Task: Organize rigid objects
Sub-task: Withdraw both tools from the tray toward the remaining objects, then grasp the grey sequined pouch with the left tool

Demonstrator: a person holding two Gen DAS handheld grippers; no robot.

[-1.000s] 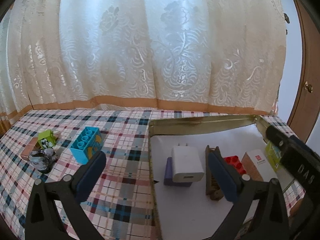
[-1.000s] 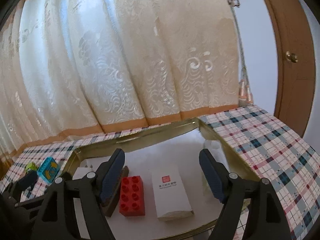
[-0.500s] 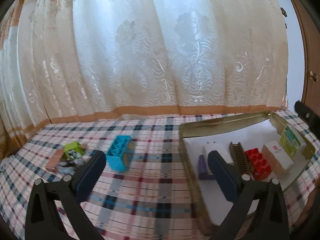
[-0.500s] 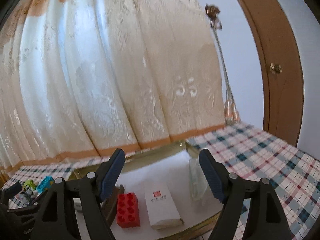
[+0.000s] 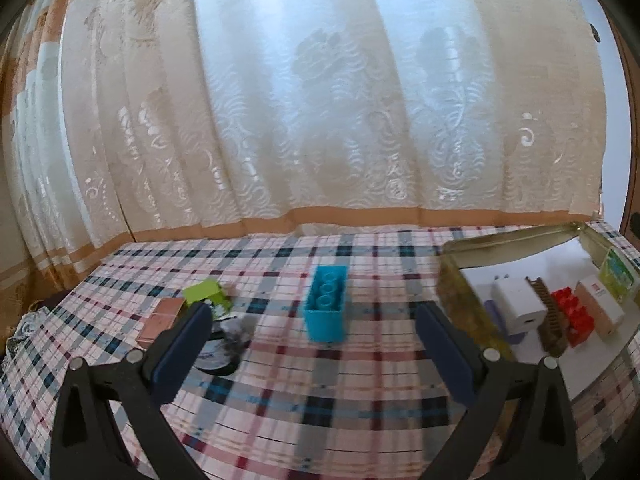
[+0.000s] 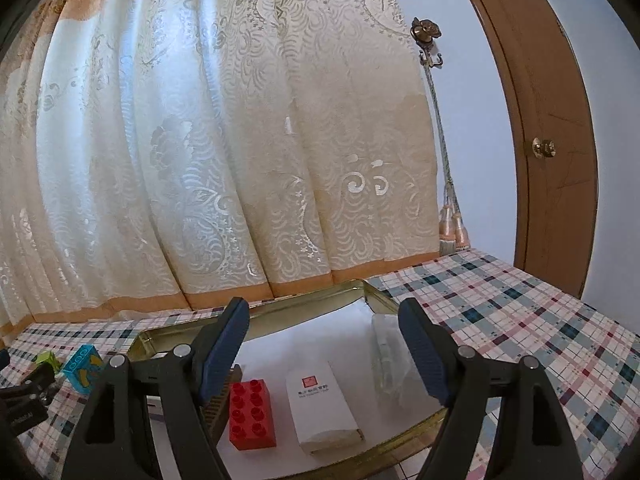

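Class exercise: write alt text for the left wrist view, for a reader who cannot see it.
An open left gripper hovers over a plaid tablecloth, aimed at a blue toy brick. A gold tray of sorted items sits right; a green block lies left.

Two claws are counted, the left claw (image 5: 312,344) and the right claw (image 6: 324,344), one per view. One gold-rimmed tray (image 5: 516,238) is seen at the right edge of the table (image 5: 280,392). Inside the tray, one white charger (image 5: 518,306), one purple item (image 5: 496,316) under it, one brown comb-like piece (image 5: 550,320), one red brick (image 6: 252,414), one white box (image 6: 322,408), one green packet (image 5: 618,274) and one clear bag (image 6: 386,356) are counted. On the bare table, one blue brick (image 5: 326,308), one green block (image 5: 206,294), one copper-coloured flat piece (image 5: 160,320) and one dark, blurred item (image 5: 226,344) are counted. One curtain (image 5: 304,112) and one door (image 6: 556,152) are seen.
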